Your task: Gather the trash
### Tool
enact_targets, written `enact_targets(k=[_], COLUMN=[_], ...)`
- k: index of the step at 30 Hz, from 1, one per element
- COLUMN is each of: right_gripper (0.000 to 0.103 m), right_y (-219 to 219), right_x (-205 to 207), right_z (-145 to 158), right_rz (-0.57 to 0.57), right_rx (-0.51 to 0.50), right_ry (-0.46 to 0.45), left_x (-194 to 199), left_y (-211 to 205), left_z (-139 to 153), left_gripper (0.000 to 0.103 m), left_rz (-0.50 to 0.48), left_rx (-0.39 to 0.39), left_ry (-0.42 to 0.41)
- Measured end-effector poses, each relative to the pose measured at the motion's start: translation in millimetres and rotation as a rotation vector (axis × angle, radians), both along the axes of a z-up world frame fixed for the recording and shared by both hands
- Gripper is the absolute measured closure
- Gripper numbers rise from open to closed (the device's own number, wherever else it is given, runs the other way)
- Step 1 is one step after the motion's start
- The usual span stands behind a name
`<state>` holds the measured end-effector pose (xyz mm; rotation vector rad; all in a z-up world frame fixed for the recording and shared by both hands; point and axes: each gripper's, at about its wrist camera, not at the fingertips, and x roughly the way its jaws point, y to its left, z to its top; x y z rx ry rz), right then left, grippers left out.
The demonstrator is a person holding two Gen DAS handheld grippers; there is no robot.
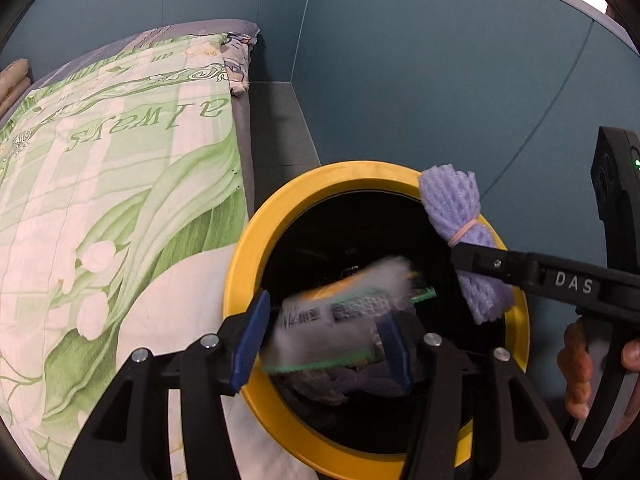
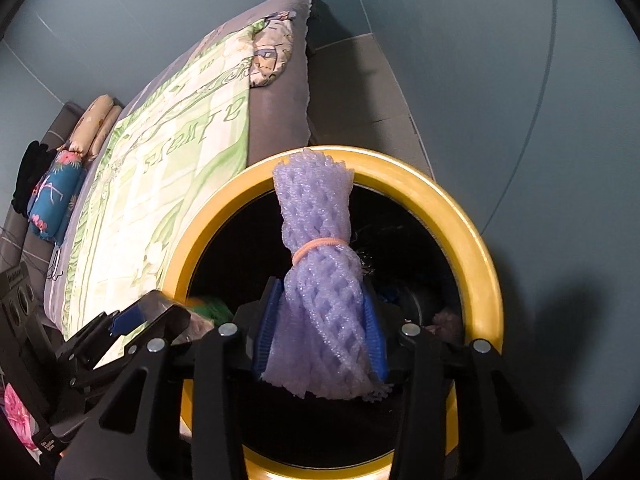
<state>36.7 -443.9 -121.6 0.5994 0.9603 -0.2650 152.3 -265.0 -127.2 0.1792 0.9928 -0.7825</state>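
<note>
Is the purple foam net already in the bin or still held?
Still held. The right gripper is shut on the purple foam net, above the opening of the yellow-rimmed bin.

My left gripper (image 1: 324, 340) gaping wide, fingers spread apart. My right gripper (image 2: 320, 336) pinching tight, pads (image 2: 266, 334) pressing inward (bare hand (image 1: 580, 372) wrapping its handle). Both pointing downward.

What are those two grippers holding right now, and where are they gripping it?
The right gripper pinches the purple foam net near its lower end, below the rubber band. The left gripper is open; a blurred wrapper drops between its fingers.
</note>
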Motion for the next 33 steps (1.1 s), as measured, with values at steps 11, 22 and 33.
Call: enact_targets(k=[11,22,33], right_gripper=[0.055,0.055,0.054], right_y=[-1,33,142], right_x=[-1,26,88], right_z=[5,29,36], right_rz=[-0.006,0.091,0.377], right_rx=[0.002,-0.061,-0.102], right_ry=[-0.020,-0.050,-0.048], left_x=[4,6,11], left_y=[20,75,190], left_z=[13,34,38], left_gripper=[0.031,0.031,0.030], left_rz=[0.050,0.158,0.398], left_rx=[-0.048,-0.106,-0.082], left_ry=[-0.006,-0.049,-0.093])
